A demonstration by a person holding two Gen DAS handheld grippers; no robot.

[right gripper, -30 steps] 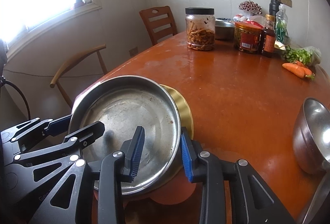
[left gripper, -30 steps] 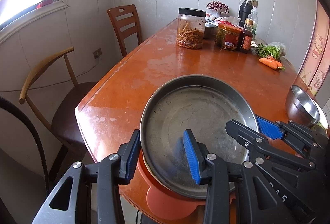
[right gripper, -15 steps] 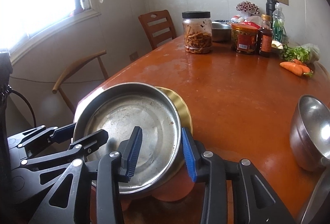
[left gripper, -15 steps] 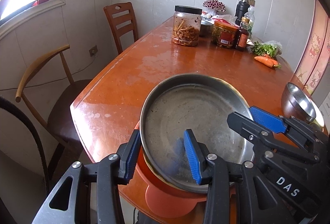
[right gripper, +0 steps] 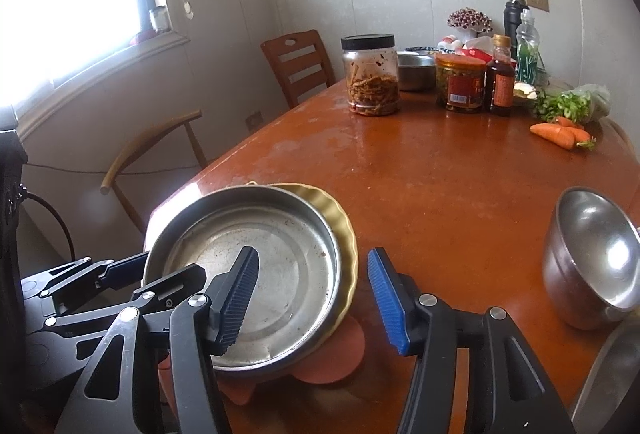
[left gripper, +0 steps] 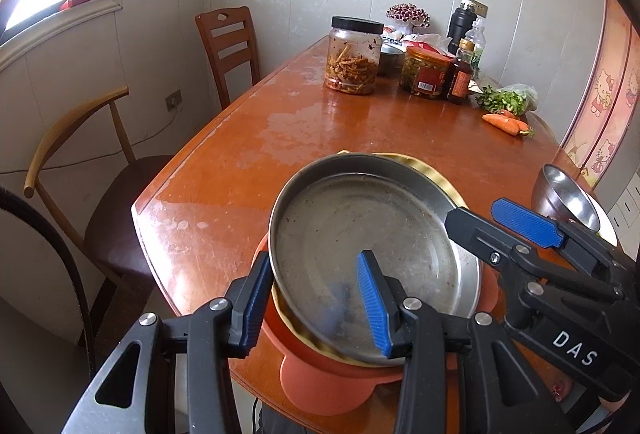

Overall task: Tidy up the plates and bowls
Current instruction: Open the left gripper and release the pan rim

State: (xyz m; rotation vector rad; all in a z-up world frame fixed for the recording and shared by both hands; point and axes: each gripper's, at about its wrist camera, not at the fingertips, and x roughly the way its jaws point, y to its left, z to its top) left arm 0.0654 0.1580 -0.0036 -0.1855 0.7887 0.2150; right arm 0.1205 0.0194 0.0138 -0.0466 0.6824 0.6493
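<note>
Right tongs (right gripper: pixel 314 298) opening, wider than before; left tongs (left gripper: pixel 316 304) unchanged on steel plate (left gripper: pixel 372 258).

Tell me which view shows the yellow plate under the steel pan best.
The right wrist view: the yellow plate shows a broad fluted crescent of rim beside the steel pan. The left wrist view shows only a thin yellow edge around the pan.

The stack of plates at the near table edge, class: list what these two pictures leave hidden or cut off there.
- Orange plate at the bottom: mostly covered in both views by the round steel pan and yellow fluted plate.
- Yellow fluted plate: only its rim shows; the pan hides its inside.
- Steel bowl: cut by the right wrist view's edge.
- Pan's near rim: behind the left gripper.
</note>
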